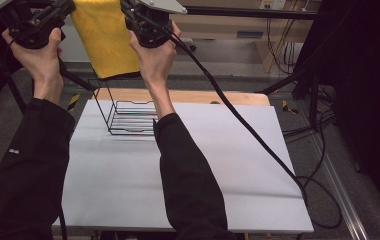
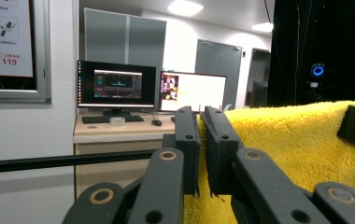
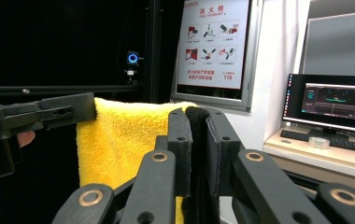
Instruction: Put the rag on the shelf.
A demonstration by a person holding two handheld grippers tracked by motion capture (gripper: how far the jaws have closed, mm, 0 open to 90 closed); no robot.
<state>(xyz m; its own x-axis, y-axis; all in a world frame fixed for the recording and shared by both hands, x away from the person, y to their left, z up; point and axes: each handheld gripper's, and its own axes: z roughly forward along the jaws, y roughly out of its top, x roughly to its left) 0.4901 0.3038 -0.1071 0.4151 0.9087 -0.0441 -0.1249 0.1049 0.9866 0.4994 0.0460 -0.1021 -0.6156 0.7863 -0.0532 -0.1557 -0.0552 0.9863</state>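
A yellow towel hangs raised above the table's far side, stretched between my two grippers. My left gripper is shut on its upper left corner, and in the left gripper view the yellow pile sits pinched between the jaws of the left gripper. My right gripper is shut on the upper right corner; in the right gripper view the right gripper clamps a shaded fold, with the towel spreading left. Below the towel a black wire rack stands on the table.
The white table top extends in front of and to the right of the rack, with a wooden strip along its far edge. A black cable trails from the right gripper across the table. Desks with monitors stand beyond.
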